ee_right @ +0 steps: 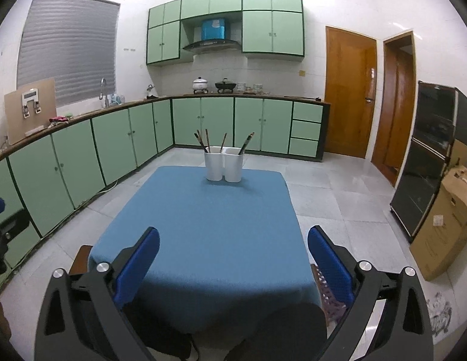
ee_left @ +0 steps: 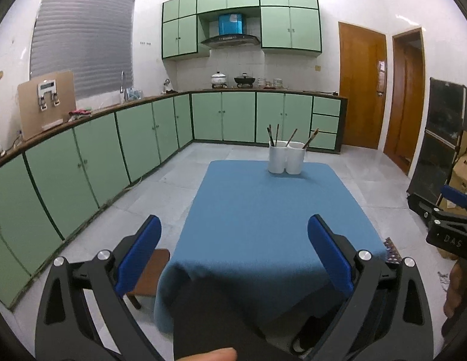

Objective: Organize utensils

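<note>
A white two-compartment utensil holder stands at the far edge of a table with a blue cloth. Several dark chopsticks stick up from both compartments, leaning outward. My left gripper is open and empty, held above the table's near edge. My right gripper is open and empty too, near the front edge. The right gripper's body also shows at the right rim of the left wrist view.
Green kitchen cabinets run along the left and back walls. A brown stool stands at the table's left front corner. A cardboard box and a dark cabinet stand at the right. My dark-trousered knees are under the front edge.
</note>
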